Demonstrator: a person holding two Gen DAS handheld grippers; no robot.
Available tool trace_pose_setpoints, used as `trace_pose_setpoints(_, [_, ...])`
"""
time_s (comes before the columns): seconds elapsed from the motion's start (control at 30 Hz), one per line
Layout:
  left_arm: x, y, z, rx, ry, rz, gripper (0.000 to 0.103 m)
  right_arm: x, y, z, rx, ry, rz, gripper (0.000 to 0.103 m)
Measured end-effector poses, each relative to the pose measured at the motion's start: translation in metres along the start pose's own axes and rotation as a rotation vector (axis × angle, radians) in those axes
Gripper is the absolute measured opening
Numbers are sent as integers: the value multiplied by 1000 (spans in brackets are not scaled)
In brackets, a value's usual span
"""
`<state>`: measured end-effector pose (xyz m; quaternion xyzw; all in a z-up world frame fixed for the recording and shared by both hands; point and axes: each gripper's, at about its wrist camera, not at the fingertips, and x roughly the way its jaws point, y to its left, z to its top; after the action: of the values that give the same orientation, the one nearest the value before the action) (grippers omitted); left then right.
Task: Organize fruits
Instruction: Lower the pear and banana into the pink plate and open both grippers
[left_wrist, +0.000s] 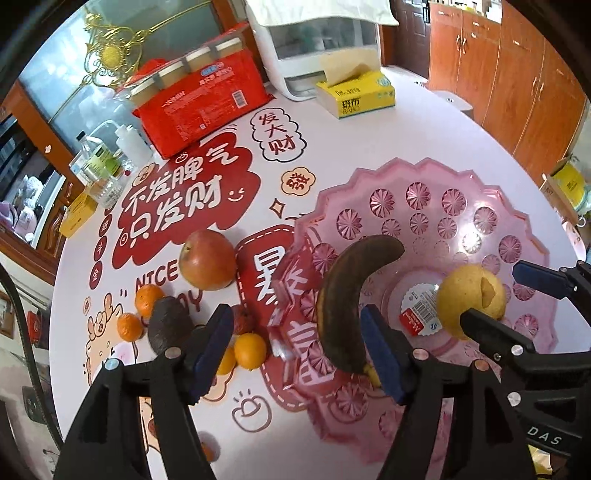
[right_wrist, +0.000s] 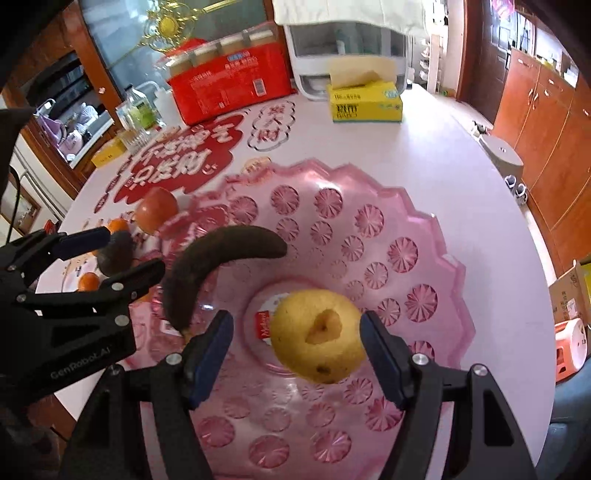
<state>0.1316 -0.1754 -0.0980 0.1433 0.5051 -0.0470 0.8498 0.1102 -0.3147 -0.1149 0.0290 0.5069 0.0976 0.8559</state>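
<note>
A pink plastic fruit bowl (left_wrist: 424, 206) (right_wrist: 369, 229) stands on the printed tablecloth. In it lie a dark brown banana (left_wrist: 343, 295) (right_wrist: 207, 266) and a yellow pear (left_wrist: 469, 291) (right_wrist: 317, 339) with a cut notch. My left gripper (left_wrist: 295, 332) (right_wrist: 118, 254) is open over the bowl's left rim, the banana close to its right pad but not pinched. My right gripper (right_wrist: 295, 332) (left_wrist: 491, 295) is open around the pear, with a gap at the left pad. On the cloth left of the bowl are a red apple (left_wrist: 208, 260), a dark avocado (left_wrist: 168, 325) and several small oranges (left_wrist: 251, 350).
At the back stand a red package (left_wrist: 207, 103), a yellow tissue box (left_wrist: 358, 94), a white appliance (left_wrist: 314, 48) and bottles (left_wrist: 99, 166) at the left edge. A small reddish fruit (left_wrist: 243, 319) lies between the oranges. Wooden cabinets (left_wrist: 517, 85) line the right.
</note>
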Motion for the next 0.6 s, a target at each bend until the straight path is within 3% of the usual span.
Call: trace_pose_setpoints(0.6, [-78, 59, -26, -49, -136, -12, 76, -61, 63, -9, -66, -121, -7, 72])
